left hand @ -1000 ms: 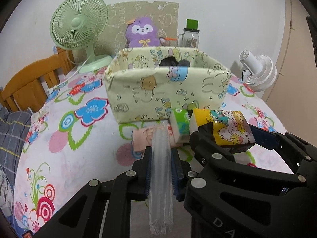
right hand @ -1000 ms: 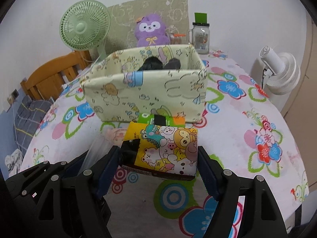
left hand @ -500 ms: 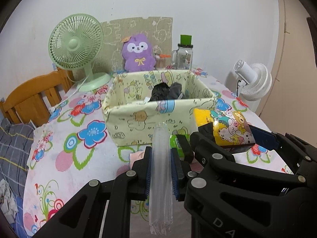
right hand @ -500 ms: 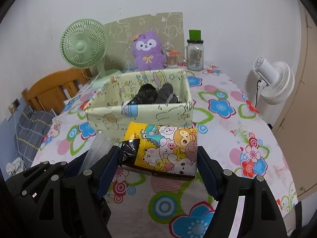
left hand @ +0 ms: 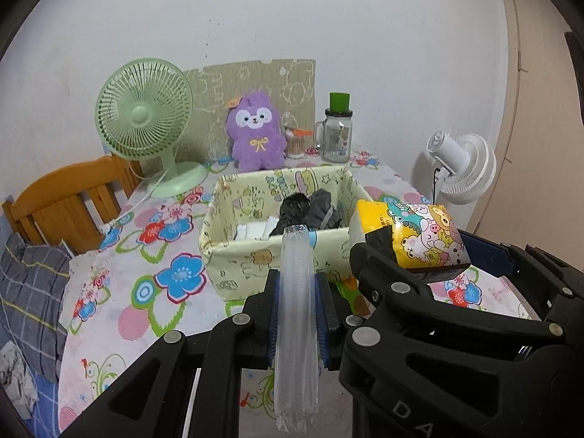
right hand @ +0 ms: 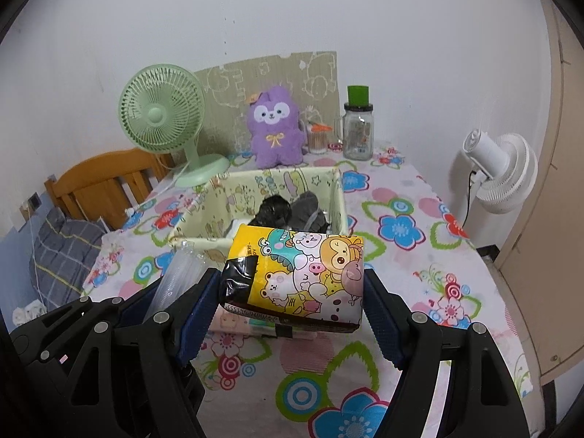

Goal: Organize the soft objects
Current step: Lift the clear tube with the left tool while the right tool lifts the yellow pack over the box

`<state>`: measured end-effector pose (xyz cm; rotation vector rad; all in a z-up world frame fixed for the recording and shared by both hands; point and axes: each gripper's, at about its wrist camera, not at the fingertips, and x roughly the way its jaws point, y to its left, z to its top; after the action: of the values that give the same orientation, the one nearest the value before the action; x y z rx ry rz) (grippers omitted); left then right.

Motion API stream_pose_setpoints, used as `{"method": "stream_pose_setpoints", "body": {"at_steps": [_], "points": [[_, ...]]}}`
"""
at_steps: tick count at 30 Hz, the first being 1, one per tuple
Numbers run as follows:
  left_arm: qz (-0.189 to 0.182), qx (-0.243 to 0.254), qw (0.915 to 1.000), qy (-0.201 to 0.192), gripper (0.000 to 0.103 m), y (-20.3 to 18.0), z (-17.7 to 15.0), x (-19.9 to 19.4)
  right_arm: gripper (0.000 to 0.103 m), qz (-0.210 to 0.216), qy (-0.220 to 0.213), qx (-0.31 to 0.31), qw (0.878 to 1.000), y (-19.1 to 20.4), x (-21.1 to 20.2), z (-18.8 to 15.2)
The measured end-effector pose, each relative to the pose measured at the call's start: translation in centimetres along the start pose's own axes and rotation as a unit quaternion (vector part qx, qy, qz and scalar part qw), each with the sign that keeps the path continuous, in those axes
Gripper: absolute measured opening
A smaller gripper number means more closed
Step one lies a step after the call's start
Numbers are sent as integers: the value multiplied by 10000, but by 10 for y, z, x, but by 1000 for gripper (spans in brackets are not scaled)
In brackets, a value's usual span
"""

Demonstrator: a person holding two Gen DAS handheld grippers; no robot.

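Covering table (right hand: pixel 456 255): floral cloth, fan (right hand: pixel 164 124) nr wall.

home: plush toy (left hand: pixel 255 135), fan (left hand: pixel 146 109).

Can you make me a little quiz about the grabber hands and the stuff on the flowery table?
1. True or false: the right gripper is squeezing a purple plush toy.
2. What does the left gripper hold? A) a glass jar B) a clear sleeve of stacked plastic cups C) a fan
3. Fill in: the dark bundles lie inside the yellow fabric ____.

Key
1. False. It grips the cartoon-animal tissue pack; the purple plush toy sits by the wall.
2. B, the clear sleeve of stacked plastic cups, clamped between its fingers.
3. Basket: the yellow fabric basket on the table.
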<state>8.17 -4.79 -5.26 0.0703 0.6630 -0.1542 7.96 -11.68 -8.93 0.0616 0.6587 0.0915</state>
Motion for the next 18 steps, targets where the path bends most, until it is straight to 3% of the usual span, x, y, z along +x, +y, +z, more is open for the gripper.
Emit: {"method": "stream_pose_setpoints", "body": {"at_steps": [18], "points": [[-6,74,9996,-260,16,3,22,-13,79,-31,-281,24,9996,4,-20,21]]}}
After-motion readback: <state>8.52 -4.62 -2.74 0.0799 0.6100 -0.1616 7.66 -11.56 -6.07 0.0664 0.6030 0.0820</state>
